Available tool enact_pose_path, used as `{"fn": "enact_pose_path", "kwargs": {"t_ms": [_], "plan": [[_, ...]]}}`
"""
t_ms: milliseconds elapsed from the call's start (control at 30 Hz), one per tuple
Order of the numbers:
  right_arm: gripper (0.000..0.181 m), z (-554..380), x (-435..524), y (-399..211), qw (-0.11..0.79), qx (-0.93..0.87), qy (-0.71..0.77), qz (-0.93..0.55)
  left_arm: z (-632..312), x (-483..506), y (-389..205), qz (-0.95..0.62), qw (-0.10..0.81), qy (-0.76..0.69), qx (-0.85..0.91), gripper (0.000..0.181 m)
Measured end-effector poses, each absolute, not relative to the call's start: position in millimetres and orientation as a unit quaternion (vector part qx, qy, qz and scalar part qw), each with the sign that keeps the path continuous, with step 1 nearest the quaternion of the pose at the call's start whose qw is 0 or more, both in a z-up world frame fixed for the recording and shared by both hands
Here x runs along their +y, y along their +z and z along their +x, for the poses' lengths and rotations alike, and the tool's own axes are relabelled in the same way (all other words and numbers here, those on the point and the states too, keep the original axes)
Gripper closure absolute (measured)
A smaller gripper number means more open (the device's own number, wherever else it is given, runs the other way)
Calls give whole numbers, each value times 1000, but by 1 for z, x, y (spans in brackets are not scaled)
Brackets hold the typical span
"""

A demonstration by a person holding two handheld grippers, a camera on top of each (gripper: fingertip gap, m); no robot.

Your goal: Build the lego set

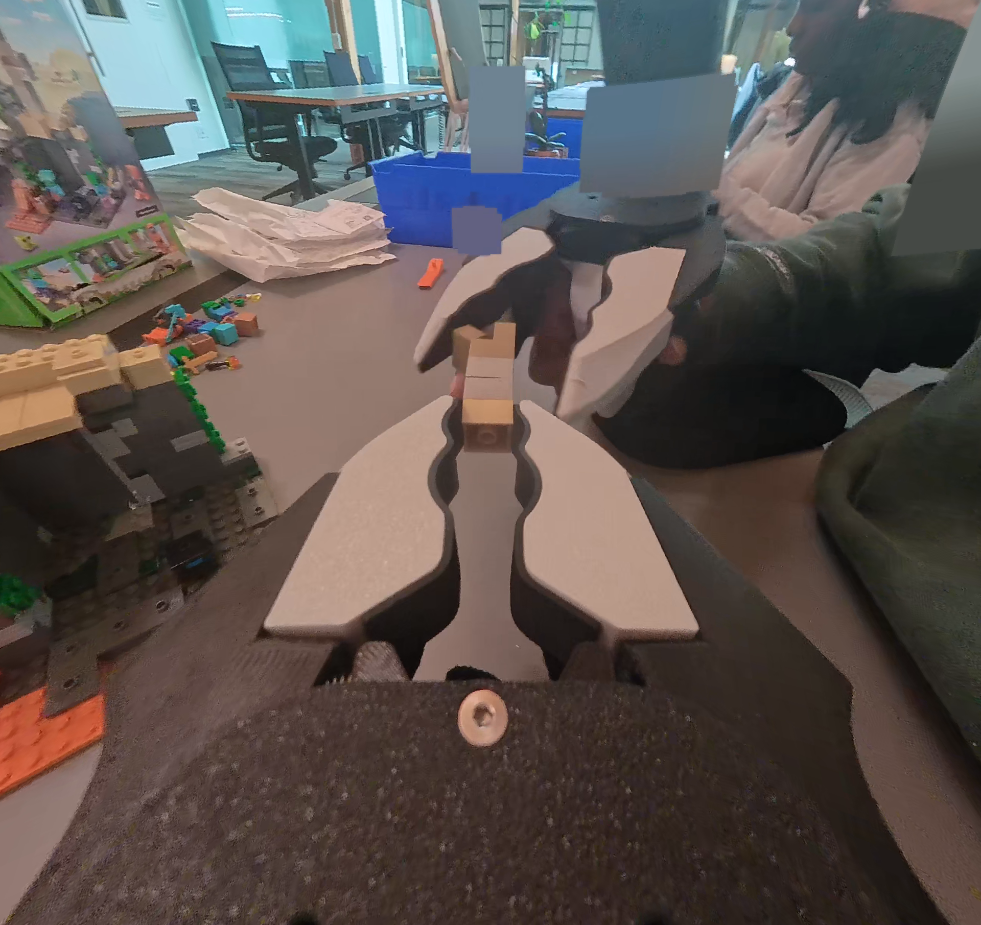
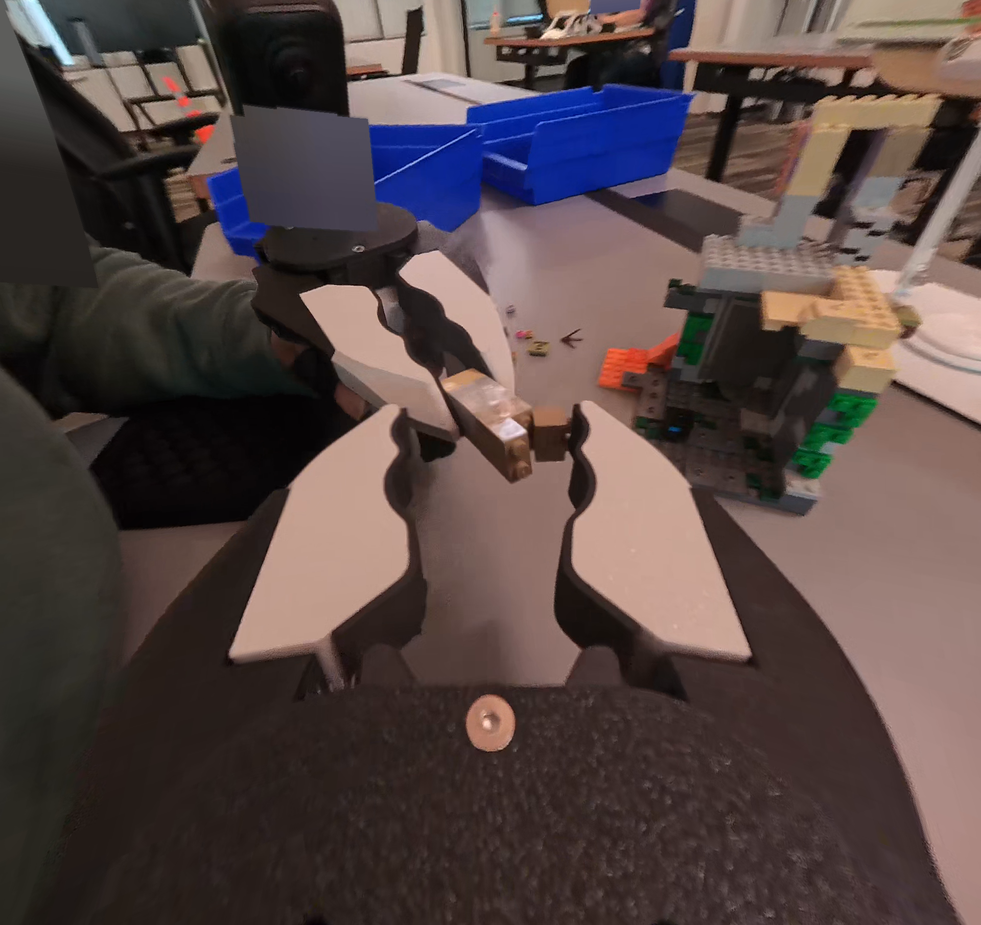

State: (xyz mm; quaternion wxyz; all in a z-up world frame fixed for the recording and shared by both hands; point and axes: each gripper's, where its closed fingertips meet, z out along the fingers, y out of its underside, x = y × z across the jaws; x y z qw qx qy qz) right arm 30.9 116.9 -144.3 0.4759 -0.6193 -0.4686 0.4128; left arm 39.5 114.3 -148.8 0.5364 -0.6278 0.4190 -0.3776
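My left gripper (image 1: 487,411) is shut on a short bar of tan and grey Lego bricks (image 1: 488,385) and holds it above the grey table. My right gripper (image 2: 488,411) is wide open around the bar's far end (image 2: 493,422). A small tan brick (image 2: 549,435) sits between the bar's tip and my right gripper's right fingertip (image 2: 581,422), touching both. In the left wrist view that small brick (image 1: 467,342) shows against one finger of the right gripper (image 1: 501,379). The left gripper (image 2: 472,395) shows in the right wrist view.
The partly built dark and tan Lego building (image 1: 106,448) (image 2: 769,369) stands to the side. Loose coloured bricks (image 1: 212,326), the set's box (image 1: 69,199), paper bags (image 1: 286,236), an orange separator (image 1: 430,273) and blue bins (image 2: 557,156) lie farther back. A person (image 1: 796,156) sits at right. My two grippers' fingertips are within a few centimetres of each other.
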Motion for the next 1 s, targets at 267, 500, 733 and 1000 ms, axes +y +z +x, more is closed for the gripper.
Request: {"fn": "enact_pose_path", "kwargs": {"t_ms": [267,500,733,1000], "plan": [[119,28,118,-142,483,-461,414,-618,39,116,-147,-631,542,-374,410,164],[124,29,122,-137,501,-452,404,-617,35,120,-145,-635,550,-371,395,164],[129,32,120,-133,502,-449,416,-611,34,121,-144,-636,548,-380,388,164],[126,30,120,-135,505,-442,415,-614,35,120,-146,-637,548,-373,393,164]]}}
